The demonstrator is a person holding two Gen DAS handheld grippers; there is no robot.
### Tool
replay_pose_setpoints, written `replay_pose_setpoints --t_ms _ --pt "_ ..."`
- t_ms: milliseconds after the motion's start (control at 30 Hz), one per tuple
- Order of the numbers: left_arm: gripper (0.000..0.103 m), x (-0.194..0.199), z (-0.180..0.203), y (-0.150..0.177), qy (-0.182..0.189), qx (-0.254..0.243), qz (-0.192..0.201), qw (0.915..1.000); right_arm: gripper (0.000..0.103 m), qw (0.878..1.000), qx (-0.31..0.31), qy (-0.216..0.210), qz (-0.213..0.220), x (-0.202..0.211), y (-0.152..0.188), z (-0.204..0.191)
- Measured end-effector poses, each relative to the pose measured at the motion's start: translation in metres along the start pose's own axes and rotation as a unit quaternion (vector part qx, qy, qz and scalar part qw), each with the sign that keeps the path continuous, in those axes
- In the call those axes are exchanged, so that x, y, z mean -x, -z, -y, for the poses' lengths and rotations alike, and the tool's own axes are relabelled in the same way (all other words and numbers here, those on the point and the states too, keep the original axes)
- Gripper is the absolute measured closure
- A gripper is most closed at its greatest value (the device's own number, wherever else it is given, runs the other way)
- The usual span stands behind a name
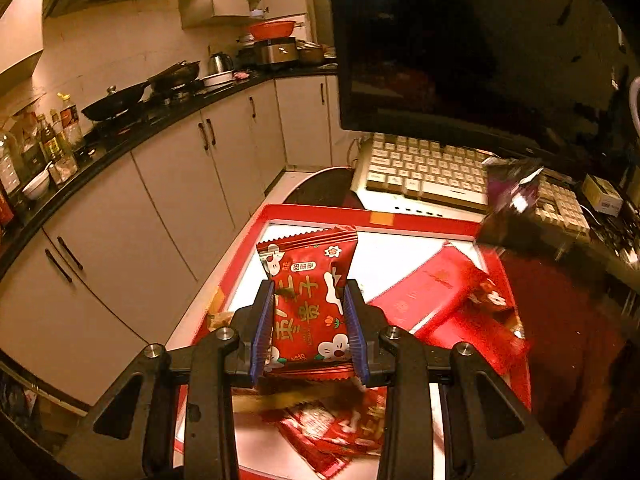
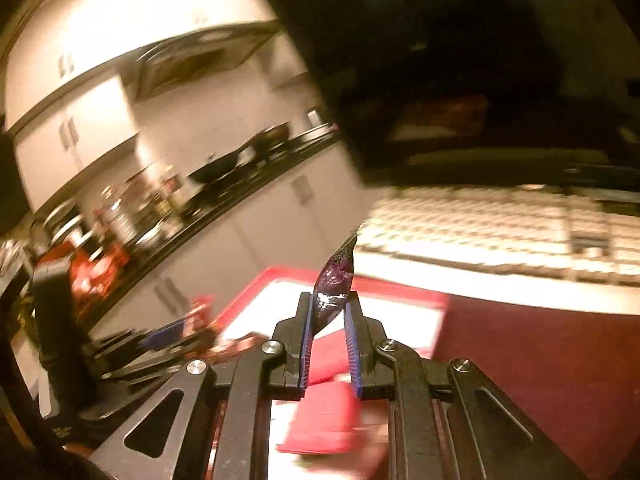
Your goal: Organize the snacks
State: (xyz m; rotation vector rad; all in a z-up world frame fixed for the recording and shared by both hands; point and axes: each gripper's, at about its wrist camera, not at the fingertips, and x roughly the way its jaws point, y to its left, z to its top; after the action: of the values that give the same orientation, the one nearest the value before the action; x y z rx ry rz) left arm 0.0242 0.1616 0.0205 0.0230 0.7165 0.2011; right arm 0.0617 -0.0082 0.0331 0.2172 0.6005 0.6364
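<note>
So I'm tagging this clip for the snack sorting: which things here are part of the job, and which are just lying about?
Part of the job:
red snack packet in the left gripper
purple packet in the right gripper
red tray
red box
loose packets in the tray

Just lying about:
keyboard
monitor
wok
kettle
bottles

The bench (image 1: 568,320) has a red top. On it sit a red tray (image 1: 320,213) and a keyboard (image 1: 424,172).

Dim amber light, right view motion-blurred
</note>
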Motion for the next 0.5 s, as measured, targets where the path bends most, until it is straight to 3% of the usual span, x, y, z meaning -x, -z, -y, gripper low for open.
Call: replay_pose_setpoints --t_ms 167,267,333,367,467,500 --pt "0.07 -0.008 -0.01 -0.002 -0.017 0.012 -0.004 0.9998 0.084 1.0 0.011 -0.001 -0.022 -0.022 0.015 -0.023" --pt "0.069 -0.013 -0.01 -0.001 -0.037 0.007 -0.009 0.9993 0.071 0.999 0.02 0.007 -0.024 -0.024 0.02 -0.024" --pt "0.057 -0.012 -0.009 -0.001 -0.043 0.003 -0.008 0.999 0.047 1.0 0.016 0.012 -0.021 -0.023 0.019 -0.021" --pt "0.046 -0.009 -0.009 0.0 -0.047 0.002 -0.004 0.9989 0.045 1.0 0.01 0.011 -0.015 -0.019 0.019 -0.02" --pt "0.042 0.007 -0.005 0.001 -0.063 -0.006 0.034 0.9974 0.045 1.0 0.0 0.015 0.02 0.0 0.015 -0.015" --pt "0.036 0.012 -0.004 0.0 -0.068 -0.009 0.045 0.9966 0.045 0.999 0.004 0.025 0.031 0.008 0.014 -0.015"
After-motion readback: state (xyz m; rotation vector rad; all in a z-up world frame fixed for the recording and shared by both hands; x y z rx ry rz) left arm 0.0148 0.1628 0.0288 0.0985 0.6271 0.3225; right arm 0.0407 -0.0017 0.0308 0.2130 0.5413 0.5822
